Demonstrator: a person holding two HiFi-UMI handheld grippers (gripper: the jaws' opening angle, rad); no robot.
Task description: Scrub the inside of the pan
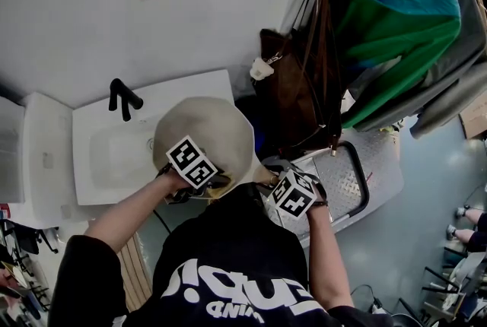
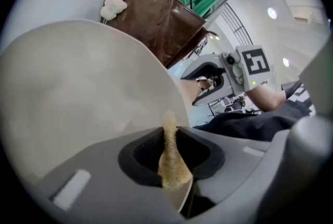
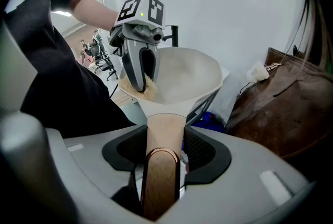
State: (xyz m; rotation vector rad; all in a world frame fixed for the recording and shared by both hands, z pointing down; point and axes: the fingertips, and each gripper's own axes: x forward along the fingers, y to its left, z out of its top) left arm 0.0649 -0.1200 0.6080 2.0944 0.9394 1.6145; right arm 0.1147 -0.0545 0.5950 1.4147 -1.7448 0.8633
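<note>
Right tongs [image 3: 164, 137] are clamped on the handle [image 3: 162, 173], with the pan [image 3: 190, 74] tilted just ahead of them. Left tongs [image 2: 169, 147] pinch a tan pad [image 2: 170, 165] that touches the pan's rim, its inside wall right before them. A sink [image 1: 106, 158] lies beyond both

The pan [image 1: 204, 137] is round and creamy white, with a light brown handle [image 3: 164, 165]. The right claw [image 3: 165, 133] squeezes the handle, and the pan sticks out ahead of it, tipped. The left claw [image 2: 169, 140] pinches a fuzzy tan scrub pad [image 2: 171, 168] against the pan's edge.
</note>
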